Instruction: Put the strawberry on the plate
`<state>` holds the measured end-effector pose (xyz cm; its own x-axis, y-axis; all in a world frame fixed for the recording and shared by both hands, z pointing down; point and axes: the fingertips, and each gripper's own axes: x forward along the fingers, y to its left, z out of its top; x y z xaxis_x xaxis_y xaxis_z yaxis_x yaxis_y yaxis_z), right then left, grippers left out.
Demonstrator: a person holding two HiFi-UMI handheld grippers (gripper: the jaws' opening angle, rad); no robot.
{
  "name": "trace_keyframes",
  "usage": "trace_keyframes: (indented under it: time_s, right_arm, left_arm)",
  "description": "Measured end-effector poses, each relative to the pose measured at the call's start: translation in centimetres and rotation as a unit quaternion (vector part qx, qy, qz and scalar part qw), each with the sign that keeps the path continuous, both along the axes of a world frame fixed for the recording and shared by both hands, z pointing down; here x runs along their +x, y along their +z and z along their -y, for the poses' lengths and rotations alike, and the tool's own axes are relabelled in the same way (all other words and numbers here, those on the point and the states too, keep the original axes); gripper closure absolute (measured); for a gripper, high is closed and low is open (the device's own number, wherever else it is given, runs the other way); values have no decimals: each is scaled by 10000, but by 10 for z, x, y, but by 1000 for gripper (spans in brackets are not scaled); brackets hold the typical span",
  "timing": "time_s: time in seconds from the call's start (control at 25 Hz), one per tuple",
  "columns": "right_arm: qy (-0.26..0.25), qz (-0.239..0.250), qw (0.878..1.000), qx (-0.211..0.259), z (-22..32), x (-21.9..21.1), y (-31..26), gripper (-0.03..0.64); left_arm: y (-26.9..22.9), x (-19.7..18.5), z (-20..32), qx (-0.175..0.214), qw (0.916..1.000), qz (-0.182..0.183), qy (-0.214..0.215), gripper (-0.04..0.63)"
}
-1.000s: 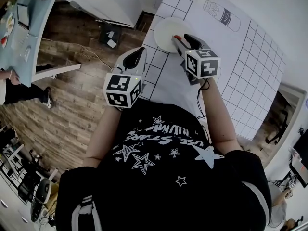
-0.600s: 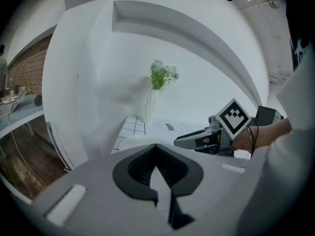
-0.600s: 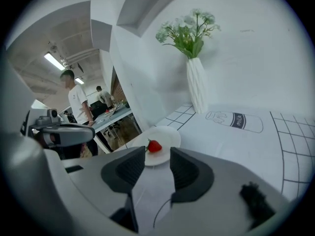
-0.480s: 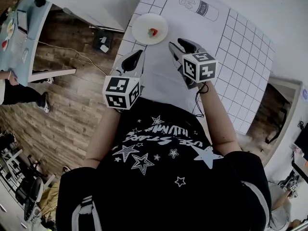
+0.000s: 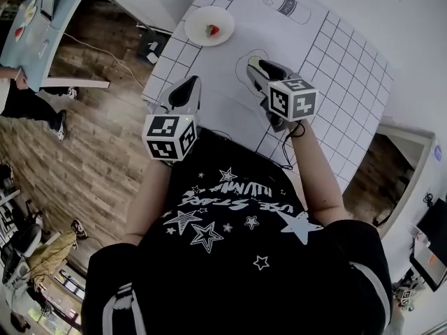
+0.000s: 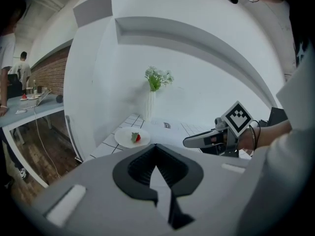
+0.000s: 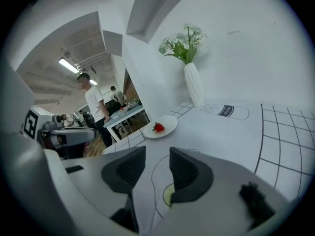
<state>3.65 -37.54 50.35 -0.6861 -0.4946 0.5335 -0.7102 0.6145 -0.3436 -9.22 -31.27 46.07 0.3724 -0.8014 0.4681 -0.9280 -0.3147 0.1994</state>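
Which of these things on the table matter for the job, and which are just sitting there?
For the job: strawberry, plate.
Just sitting there: vase of flowers, milk bottle drawing.

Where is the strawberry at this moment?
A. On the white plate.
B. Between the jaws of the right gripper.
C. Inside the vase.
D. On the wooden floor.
A: the strawberry lies on the plate, while the jaws of the right gripper stand apart with nothing between them.
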Motion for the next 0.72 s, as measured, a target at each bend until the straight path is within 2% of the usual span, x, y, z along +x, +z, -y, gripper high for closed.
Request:
trace_keyframes:
  time_s: [0.28,0.52,0.72]
  right_arm:
    - [209,222,9995,50,-15,21,-11,499]
    - [422,342,9984,156,-46,42,-19,557]
    - [621,330,9972,256,-76,42,-40,588]
  left_arm:
    - [-6,20,-24,-114,9998,78,114,586]
    - [-16,44,-51,80,9994,70,340,586]
    - [-26,37,-93,92,9986,-44,515,586]
